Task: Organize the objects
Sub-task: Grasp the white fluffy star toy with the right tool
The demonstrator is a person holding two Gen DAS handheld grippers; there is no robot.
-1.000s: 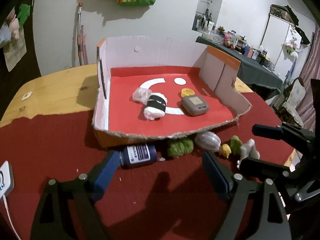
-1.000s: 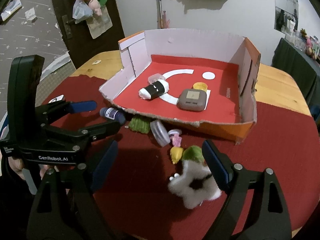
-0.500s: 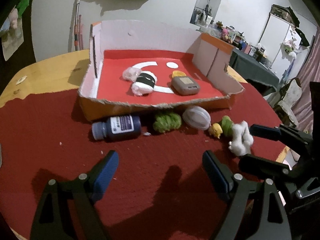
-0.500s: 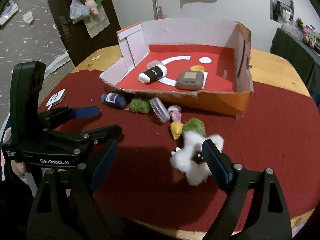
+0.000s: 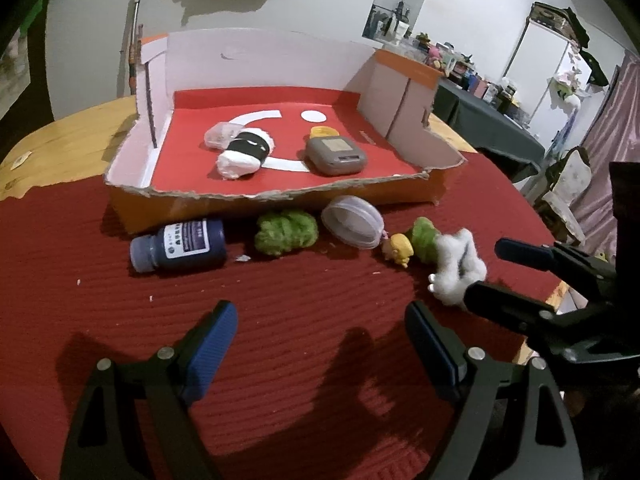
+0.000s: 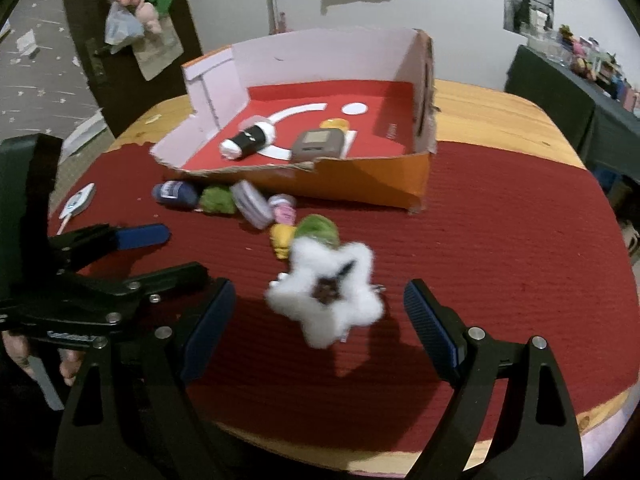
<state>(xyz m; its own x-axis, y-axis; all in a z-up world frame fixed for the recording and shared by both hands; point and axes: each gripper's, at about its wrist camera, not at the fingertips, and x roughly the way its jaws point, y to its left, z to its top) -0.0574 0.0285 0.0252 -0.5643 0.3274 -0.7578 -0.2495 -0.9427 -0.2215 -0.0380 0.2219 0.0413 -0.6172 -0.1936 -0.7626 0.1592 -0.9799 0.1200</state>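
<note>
Red ribbed cloth [image 5: 304, 320] covers most of a round wooden table [image 6: 500, 120], and on it sits a shallow cardboard box [image 5: 280, 204] with a torn front edge, orange outer walls and a red floor. Inside the box lie a white roll with a black band [image 5: 244, 152], a grey square device [image 5: 336, 155], a small yellow piece [image 5: 322, 132] just behind the device, and a clear wrapped bit [image 5: 218, 137] touching the roll. Along the front wall of the box, out on the cloth, a row of loose things runs from left to right in the left wrist view: a dark blue bottle [image 5: 180, 245] on its side, a fuzzy green lump [image 5: 286, 231], a clear round lidded container [image 5: 352, 227] tilted against the box, a small yellow and green toy [image 5: 412, 242], and a white fluffy star-shaped plush [image 6: 326, 296]. The left gripper [image 5: 316, 340] hangs above bare cloth, short of the bottle and the lump, its blue-padded fingers spread wide with nothing between them. The right gripper [image 6: 318, 320] is likewise spread, and the white plush lies in the gap between its fingers, touched by neither pad. A hand [image 6: 24, 356] shows faintly at the lower left of the right wrist view, behind the left gripper.
</note>
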